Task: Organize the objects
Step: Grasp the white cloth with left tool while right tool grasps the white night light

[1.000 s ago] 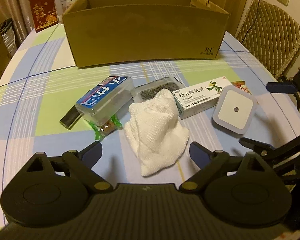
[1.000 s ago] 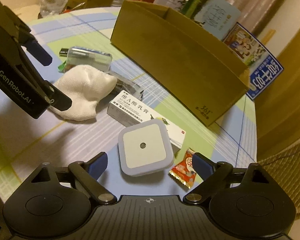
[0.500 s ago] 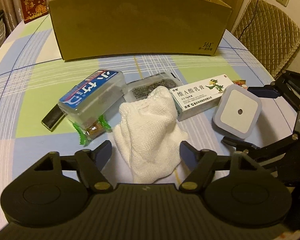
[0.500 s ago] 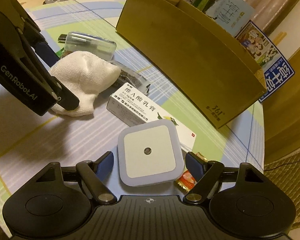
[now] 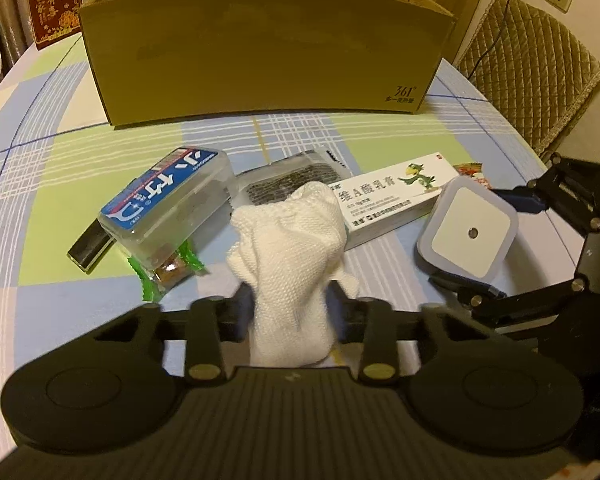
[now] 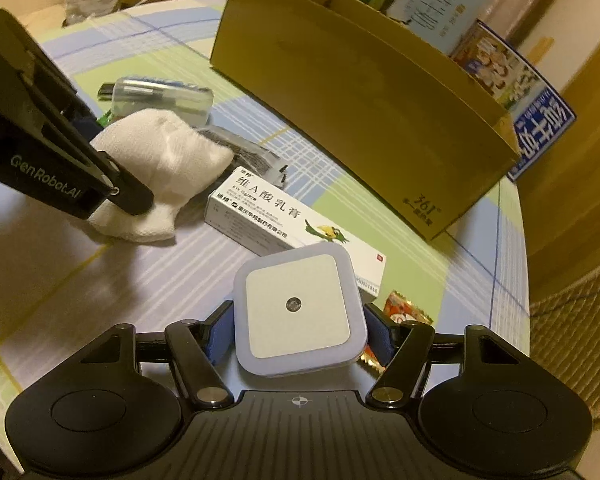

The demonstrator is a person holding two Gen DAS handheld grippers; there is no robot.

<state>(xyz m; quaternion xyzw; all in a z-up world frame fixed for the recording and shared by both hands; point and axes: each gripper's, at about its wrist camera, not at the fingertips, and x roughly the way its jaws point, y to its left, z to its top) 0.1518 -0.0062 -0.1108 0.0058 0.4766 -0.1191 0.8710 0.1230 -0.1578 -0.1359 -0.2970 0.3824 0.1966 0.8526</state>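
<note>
A white knitted cloth [image 5: 288, 240] lies crumpled in the middle of the checked table. My left gripper [image 5: 290, 300] is closing on its near end, and the pads pinch the fabric; from the right wrist view its finger [image 6: 128, 200] presses into the cloth [image 6: 160, 152]. A square white night light [image 6: 298, 304] sits between the blue pads of my right gripper [image 6: 300, 328], whose jaws are closing and touch its two sides. The open cardboard box [image 5: 260, 60] stands behind everything.
A white ointment carton [image 5: 388, 196], a dark sachet [image 5: 288, 178], a clear case with a blue label [image 5: 168, 200], a green-wrapped sweet [image 5: 168, 272] and a black stick [image 5: 88, 248] lie around the cloth. A red sweet [image 6: 404, 308] lies by the light. A quilted chair [image 5: 528, 68] stands to the right.
Both grippers' jaws have narrowed. The left pair went from wide apart to pinching the cloth's near end. The right pair closed in from either side of the night light to its edges.
</note>
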